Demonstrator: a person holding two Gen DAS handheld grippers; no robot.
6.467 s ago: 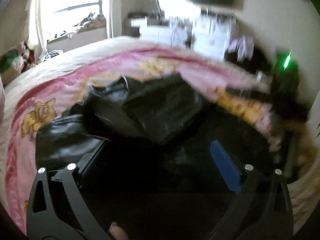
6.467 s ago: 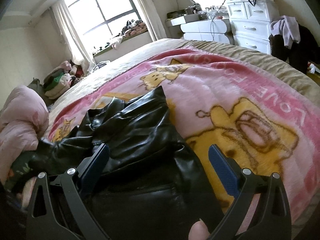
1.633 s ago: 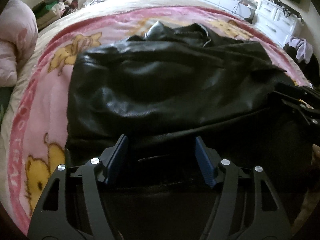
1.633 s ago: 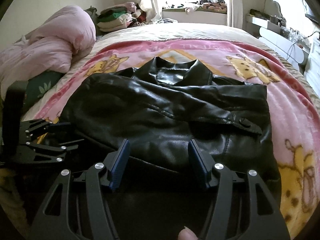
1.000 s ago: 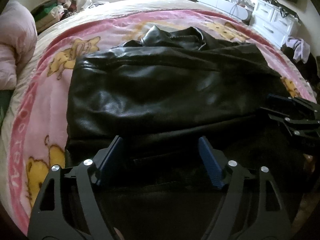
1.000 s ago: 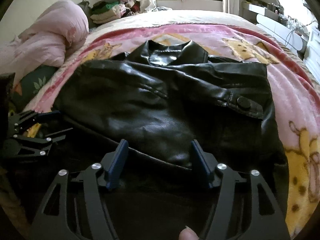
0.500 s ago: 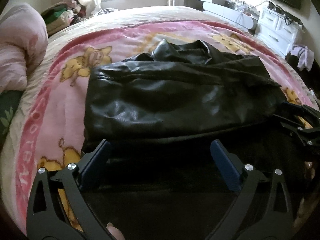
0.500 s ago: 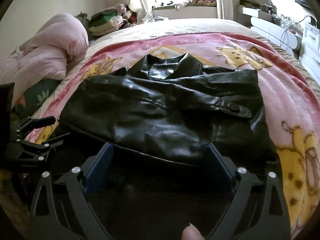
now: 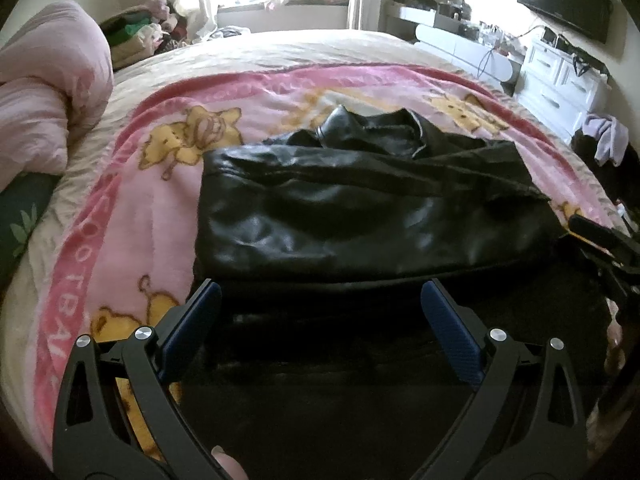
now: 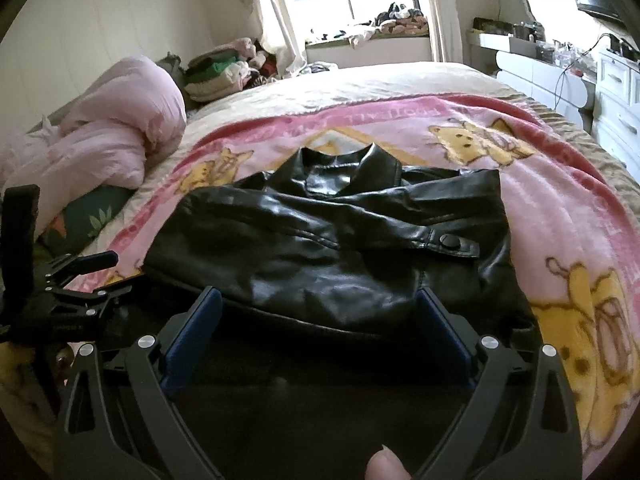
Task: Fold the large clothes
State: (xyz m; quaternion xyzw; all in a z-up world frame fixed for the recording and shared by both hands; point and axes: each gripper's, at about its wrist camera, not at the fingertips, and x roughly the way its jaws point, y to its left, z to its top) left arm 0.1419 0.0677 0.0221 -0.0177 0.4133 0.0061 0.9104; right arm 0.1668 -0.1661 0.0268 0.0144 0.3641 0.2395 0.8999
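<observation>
Already the black leather jacket point(image 10: 332, 256) lies folded on the pink cartoon blanket point(image 10: 560, 184) in the middle of the bed, its lower half doubled up so the collar point(image 10: 344, 168) peeks out at the far edge and a sleeve with a snap tab point(image 10: 452, 242) crosses the top; judging by this, one more fold or a final tidy may be all that remains. Its hide looks stiff, glossy and creased, against the soft, fuzzy blanket. Above the near hem the left gripper point(image 9: 320, 320) stands wide with nothing held, and the right gripper point(image 10: 318, 316), its jaws opening, is also empty.
</observation>
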